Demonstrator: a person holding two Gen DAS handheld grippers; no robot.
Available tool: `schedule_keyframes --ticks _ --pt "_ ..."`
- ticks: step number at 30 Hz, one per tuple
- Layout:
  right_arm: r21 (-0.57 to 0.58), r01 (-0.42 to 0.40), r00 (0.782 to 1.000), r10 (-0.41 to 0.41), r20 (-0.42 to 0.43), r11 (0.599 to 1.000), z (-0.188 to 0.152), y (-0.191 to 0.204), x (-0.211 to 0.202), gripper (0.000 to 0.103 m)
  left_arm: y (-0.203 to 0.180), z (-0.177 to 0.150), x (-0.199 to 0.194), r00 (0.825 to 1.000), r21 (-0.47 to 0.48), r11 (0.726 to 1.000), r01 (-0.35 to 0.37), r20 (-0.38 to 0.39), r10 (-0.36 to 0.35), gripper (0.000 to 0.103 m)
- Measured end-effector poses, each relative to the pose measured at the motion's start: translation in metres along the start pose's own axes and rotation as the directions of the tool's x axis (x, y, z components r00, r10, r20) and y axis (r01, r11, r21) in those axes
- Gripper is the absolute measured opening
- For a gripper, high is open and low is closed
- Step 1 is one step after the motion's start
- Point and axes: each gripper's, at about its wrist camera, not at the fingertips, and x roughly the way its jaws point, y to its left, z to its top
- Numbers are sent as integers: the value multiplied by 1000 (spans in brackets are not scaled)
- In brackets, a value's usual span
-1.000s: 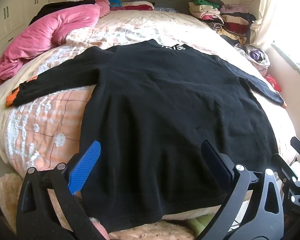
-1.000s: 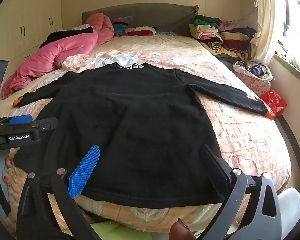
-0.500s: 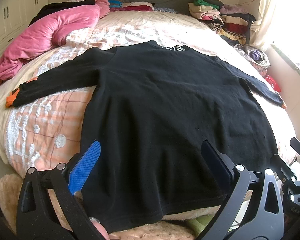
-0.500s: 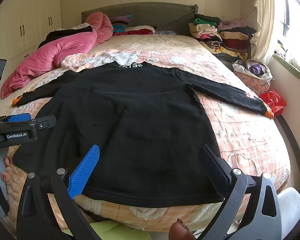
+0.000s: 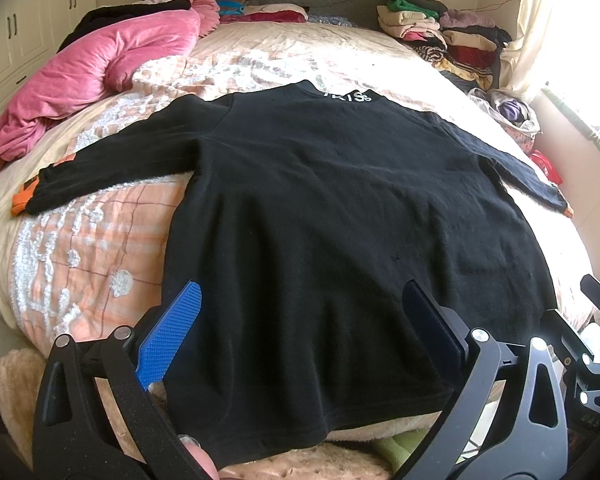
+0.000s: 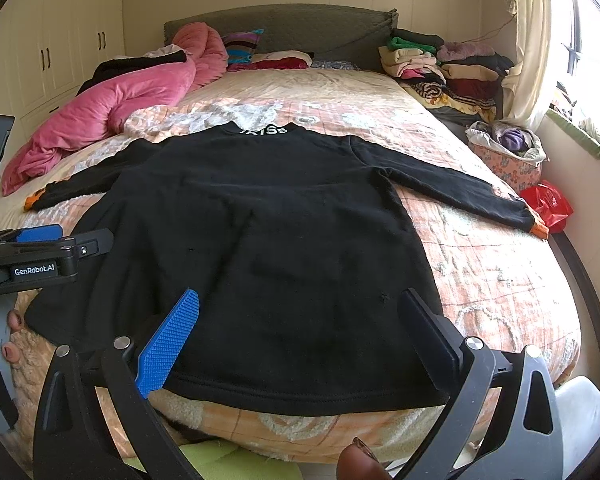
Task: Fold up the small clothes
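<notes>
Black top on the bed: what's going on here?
A person holds a gripper in each hand at the foot of the bed. The black top lies spread flat, sleeves out to both sides, neck toward the headboard, not yet folded. The left gripper and right gripper are both open near the hem, gripping nothing. A pink quilt and stacked clothes sit further up the bed.

You're in a home bedroom: a wide bed (image 6: 480,264) fills the frame, with its padded headboard (image 6: 300,26) at top centre, white wardrobe doors (image 6: 60,40) at upper left, and a curtained window (image 6: 540,60) at right.
</notes>
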Motion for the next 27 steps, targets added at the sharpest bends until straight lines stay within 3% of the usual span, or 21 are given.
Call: schedule_keyframes --ticks 27 --pt "-1 -7 1000 7 -3 1000 10 5 6 99 1 14 -2 1000 -4 1000 -15 9 15 95"
